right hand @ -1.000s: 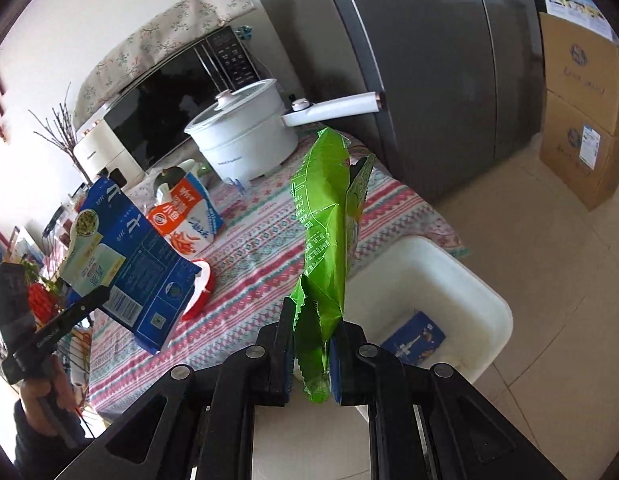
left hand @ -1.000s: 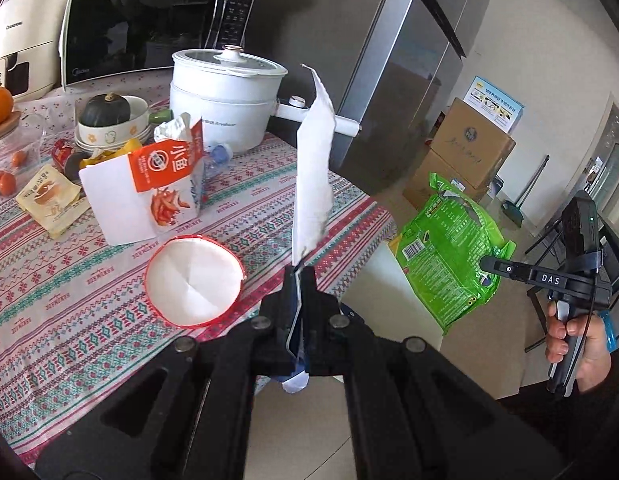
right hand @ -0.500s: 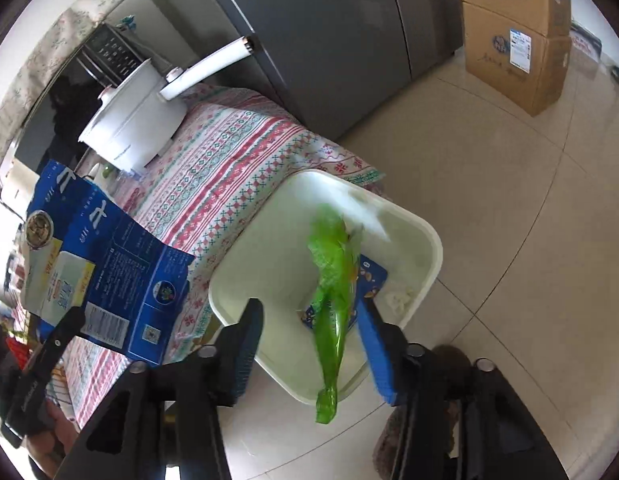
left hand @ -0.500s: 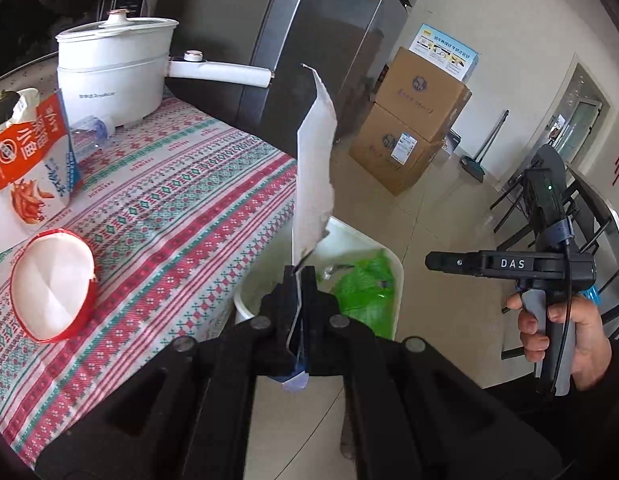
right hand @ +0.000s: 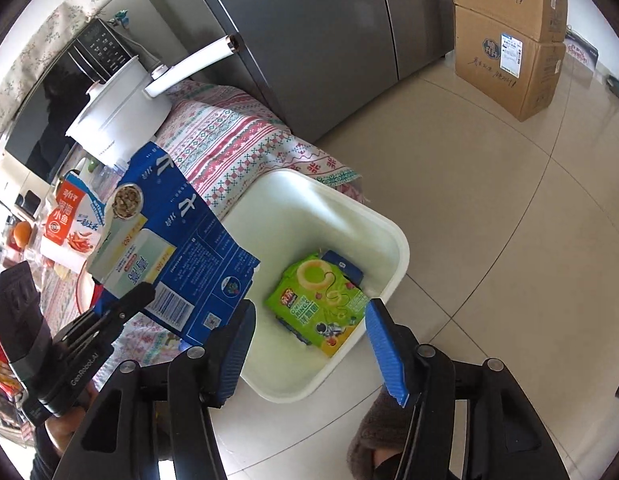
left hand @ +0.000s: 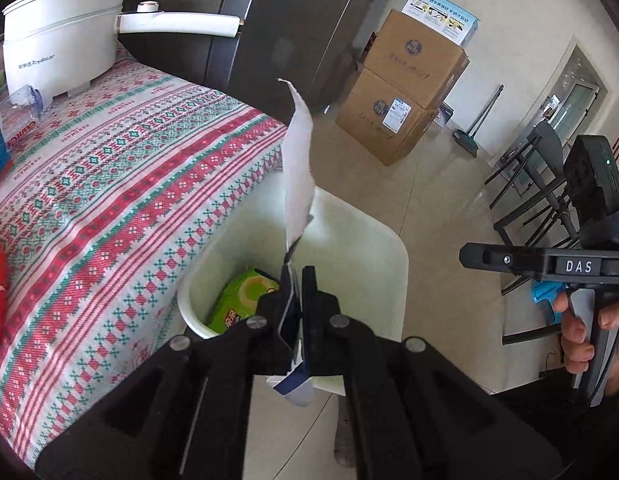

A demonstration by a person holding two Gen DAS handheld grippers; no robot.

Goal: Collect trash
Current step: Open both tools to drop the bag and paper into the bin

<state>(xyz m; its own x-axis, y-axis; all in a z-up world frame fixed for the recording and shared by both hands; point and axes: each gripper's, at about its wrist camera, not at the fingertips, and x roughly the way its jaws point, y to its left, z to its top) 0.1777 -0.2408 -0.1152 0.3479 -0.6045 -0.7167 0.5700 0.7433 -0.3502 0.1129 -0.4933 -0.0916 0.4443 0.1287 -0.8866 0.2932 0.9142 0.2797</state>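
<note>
- While the left gripper (left hand: pixel 295 280) pinches a flattened blue carton (right hand: pixel 181 248) tight between its pads, the left wrist view shows only the carton's white edge, and the print on it is too distorted to read.
- Right gripper (right hand: pixel 309 344) stands spread with nothing between its blue pads (right hand: pixel 383 348); a hand (left hand: pixel 581 336) on its grip is cut off at the frame edge.
- White bin (right hand: pixel 401 256) sits on the tiled floor (right hand: pixel 489 220), hard against the corner of the table – a patterned cloth (left hand: pixel 109 184) drapes to its rim.
- Green snack bag (right hand: pixel 317 304) lies inside the bin, over a dark blue item that is mostly hidden.
- On the table: a white pot (left hand: pixel 61 40) with a long handle and an orange-and-white bag (right hand: pixel 69 220).
- Beyond – a grey fridge (right hand: pixel 309 32) and stacked cardboard boxes (left hand: pixel 405 92).
</note>
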